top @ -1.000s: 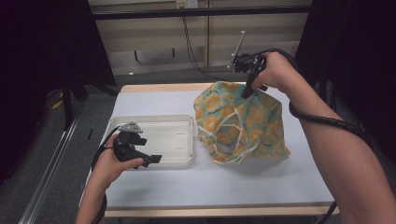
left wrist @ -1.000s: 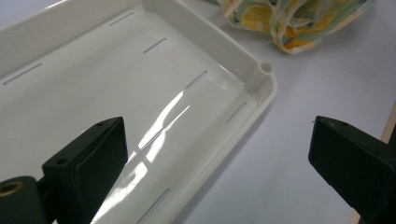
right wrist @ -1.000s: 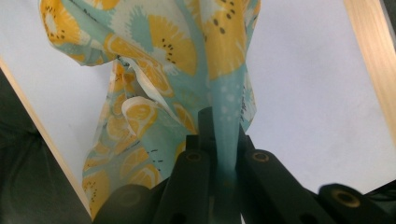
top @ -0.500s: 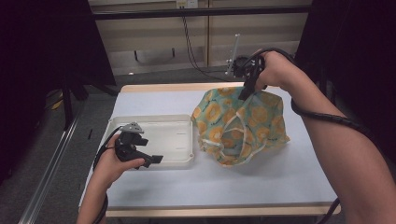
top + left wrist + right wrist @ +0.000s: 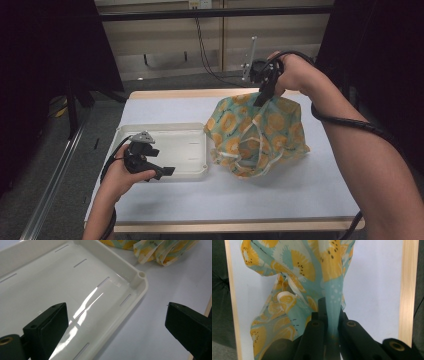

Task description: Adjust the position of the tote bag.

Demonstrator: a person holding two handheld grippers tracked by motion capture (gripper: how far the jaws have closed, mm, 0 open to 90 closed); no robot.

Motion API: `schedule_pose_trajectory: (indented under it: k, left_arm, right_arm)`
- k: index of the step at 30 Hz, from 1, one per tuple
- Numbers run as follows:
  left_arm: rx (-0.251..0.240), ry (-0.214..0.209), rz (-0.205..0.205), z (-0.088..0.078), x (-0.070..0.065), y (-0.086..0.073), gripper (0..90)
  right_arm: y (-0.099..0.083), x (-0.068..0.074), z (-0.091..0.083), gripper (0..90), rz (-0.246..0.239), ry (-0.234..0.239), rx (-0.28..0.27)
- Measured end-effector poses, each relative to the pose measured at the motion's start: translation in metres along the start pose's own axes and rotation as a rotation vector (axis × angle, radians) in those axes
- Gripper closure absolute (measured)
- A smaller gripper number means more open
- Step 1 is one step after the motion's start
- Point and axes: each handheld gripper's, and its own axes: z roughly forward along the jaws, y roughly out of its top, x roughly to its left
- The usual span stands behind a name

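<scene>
High view has the right gripper [image 5: 261,95] clamped on a pinch of the floral cloth [image 5: 257,136], which hangs down from it onto the table's right half. The white tray [image 5: 165,152] sits just left, under the open left gripper [image 5: 162,171].

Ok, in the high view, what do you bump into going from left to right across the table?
Left tongs → white tray → flowery cloth, pinched and lifted at its top by the right tongs.

The cloth [image 5: 294,277] runs off the right gripper view's top edge; the tray [image 5: 75,290] off the left gripper view's left.
</scene>
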Motion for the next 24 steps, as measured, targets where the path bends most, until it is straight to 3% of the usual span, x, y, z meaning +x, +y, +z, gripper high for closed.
schedule_pose_trajectory:
  k: [2, 3, 7, 8, 11, 16, 17, 19, 20, 21, 23, 24]
  left_arm:
    - [-0.003, 0.0, -0.002, 0.0, 0.0, 0.0, 4.8]
    - [-0.003, 0.0, -0.003, 0.0, 0.0, 0.0, 4.8]
    - [-0.004, -0.004, 0.001, 0.0, 0.0, 0.0, 4.8]
    - [-0.004, -0.005, 0.002, 0.001, 0.0, 0.0, 4.8]
    - [-0.002, -0.002, 0.004, 0.001, -0.001, 0.0, 4.8]
    - [-0.005, -0.003, 0.003, 0.001, -0.001, 0.0, 4.8]
    - [-0.005, -0.005, -0.002, 0.002, -0.001, 0.0, 4.8]
    - [-0.01, -0.004, -0.001, 0.002, -0.001, 0.0, 4.8]
    - [-0.008, -0.012, -0.003, 0.003, -0.002, 0.0, 4.8]
    - [-0.011, -0.014, -0.002, 0.003, -0.002, 0.001, 4.8]
    - [-0.009, -0.016, -0.003, 0.004, -0.002, 0.001, 4.8]
    - [-0.006, -0.016, 0.002, 0.004, -0.002, 0.002, 4.8]
  right_arm:
    - [0.0, 0.0, 0.0, 90.0, -0.004, -0.001, 0.002]
    - [0.001, -0.002, -0.001, 90.0, -0.037, -0.001, -0.02]
    - [0.002, -0.001, -0.001, 90.0, -0.046, 0.011, -0.025]
    - [0.002, -0.002, 0.0, 90.0, -0.072, 0.007, -0.029]
    - [0.001, -0.004, 0.001, 90.0, -0.07, -0.005, -0.028]
    - [-0.004, -0.006, 0.001, 89.6, -0.007, -0.017, -0.016]
    - [-0.004, -0.004, 0.002, 79.4, 0.067, -0.016, -0.03]
    - [-0.005, -0.004, 0.003, 77.7, 0.055, -0.019, -0.025]
    - [-0.007, -0.003, 0.004, 73.2, 0.075, -0.019, -0.032]
    - [-0.01, -0.003, 0.005, 67.9, 0.126, -0.025, -0.036]
    - [-0.012, -0.002, 0.005, 65.9, 0.129, -0.031, -0.04]
    - [-0.014, -0.001, 0.005, 62.6, 0.156, -0.026, -0.044]
